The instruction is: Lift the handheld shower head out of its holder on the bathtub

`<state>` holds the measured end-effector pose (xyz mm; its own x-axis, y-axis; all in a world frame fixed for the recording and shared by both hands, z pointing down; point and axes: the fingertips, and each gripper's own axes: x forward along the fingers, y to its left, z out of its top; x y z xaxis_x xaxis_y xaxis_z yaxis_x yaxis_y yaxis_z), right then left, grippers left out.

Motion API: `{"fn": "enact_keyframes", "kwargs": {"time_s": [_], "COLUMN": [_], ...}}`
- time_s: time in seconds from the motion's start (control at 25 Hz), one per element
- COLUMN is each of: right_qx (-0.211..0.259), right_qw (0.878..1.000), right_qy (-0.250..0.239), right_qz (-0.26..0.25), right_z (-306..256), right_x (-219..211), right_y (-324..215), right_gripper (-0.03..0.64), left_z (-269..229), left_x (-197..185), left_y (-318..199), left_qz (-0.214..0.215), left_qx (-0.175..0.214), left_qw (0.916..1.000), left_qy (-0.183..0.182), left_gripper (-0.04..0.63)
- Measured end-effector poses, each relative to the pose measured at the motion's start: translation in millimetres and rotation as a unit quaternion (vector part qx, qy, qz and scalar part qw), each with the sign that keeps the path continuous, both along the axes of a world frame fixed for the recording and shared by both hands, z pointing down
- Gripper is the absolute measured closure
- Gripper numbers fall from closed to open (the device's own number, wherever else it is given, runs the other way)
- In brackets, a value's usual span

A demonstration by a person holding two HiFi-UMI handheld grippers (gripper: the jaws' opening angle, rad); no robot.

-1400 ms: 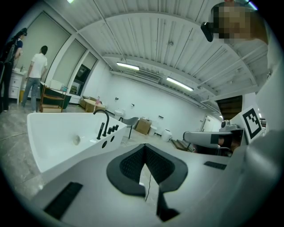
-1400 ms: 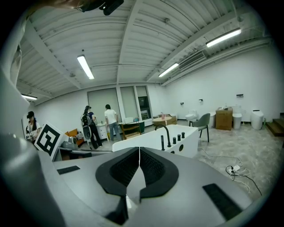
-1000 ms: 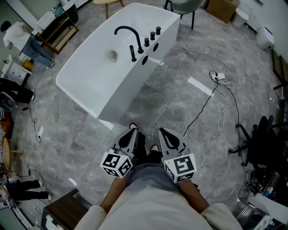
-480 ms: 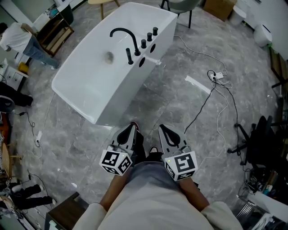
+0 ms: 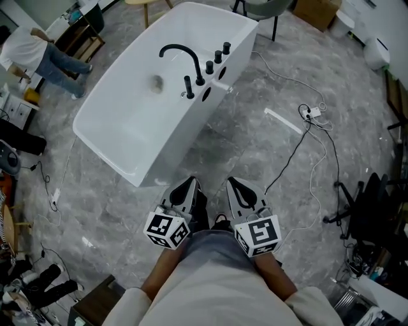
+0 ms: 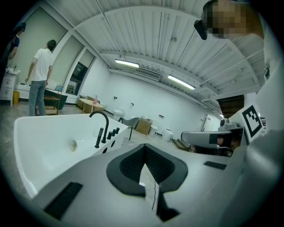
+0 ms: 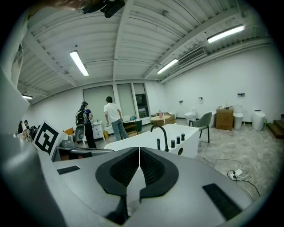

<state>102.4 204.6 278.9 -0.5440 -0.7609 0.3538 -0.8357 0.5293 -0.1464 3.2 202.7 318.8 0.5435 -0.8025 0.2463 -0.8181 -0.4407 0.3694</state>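
Standing well beyond left gripper (image 5: 189, 183) and right gripper (image 5: 234, 184): shower head (image 5: 188, 87).

on the bathtub (image 5: 127, 121) rim the shower head (image 5: 189, 86) is only a thin black upright beside the spout (image 5: 180, 51) and knobs (image 5: 217, 57), too small to tell how it is seated. the hands holding the left tongs (image 5: 189, 184) and right tongs (image 5: 234, 186) are hidden under the marker cubes (image 5: 167, 230). the grey chair (image 5: 258, 9) is cut off by the top edge, the person in white (image 5: 29, 48) by the left edge, and the office chair (image 5: 373, 204) by the right.
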Motion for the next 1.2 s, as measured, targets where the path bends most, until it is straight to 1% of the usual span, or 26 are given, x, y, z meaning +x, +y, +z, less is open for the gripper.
{"fn": "enact_keyframes", "kwargs": {"time_s": [0.28,0.52,0.76,0.88,1.04,1.2], "right_qx": [-0.014,-0.021,-0.022,-0.018,-0.014,-0.009], "right_qw": [1.0,1.0,1.0,1.0,0.998,0.998], "right_qy": [0.004,0.005,0.006,0.006,-0.008,-0.015], "right_qz": [0.001,0.0,-0.011,-0.025,-0.054,-0.058], "right_z": [5.5,2.8,-4.3,-8.2,-14.3,-18.1], "right_x": [-28.7,-57.9,-90.1,-110.6,-139.0,-157.8], "right_y": [-50.2,-87.3,-118.9,-132.8,-143.3,-150.6], "right_gripper": [0.597,0.597,0.597,0.597,0.597,0.597], "left_z": [4.6,3.4,-16.4,-21.2,-29.3,-34.6], "left_x": [-26.7,-52.9,-66.6,-83.1,-104.5,-122.4], "left_y": [-46.0,-87.9,-129.6,-145.5,-162.0,-169.8], "left_qz": [0.009,0.017,0.037,0.034,0.034,0.031], "left_qx": [-0.015,-0.021,0.005,0.014,0.027,0.038], "left_qw": [0.9998,0.9995,0.9988,0.9986,0.9977,0.9969], "left_qy": [0.004,0.017,0.031,0.037,0.052,0.061], "left_gripper": [0.59,0.589,0.589,0.589,0.589,0.589]}}
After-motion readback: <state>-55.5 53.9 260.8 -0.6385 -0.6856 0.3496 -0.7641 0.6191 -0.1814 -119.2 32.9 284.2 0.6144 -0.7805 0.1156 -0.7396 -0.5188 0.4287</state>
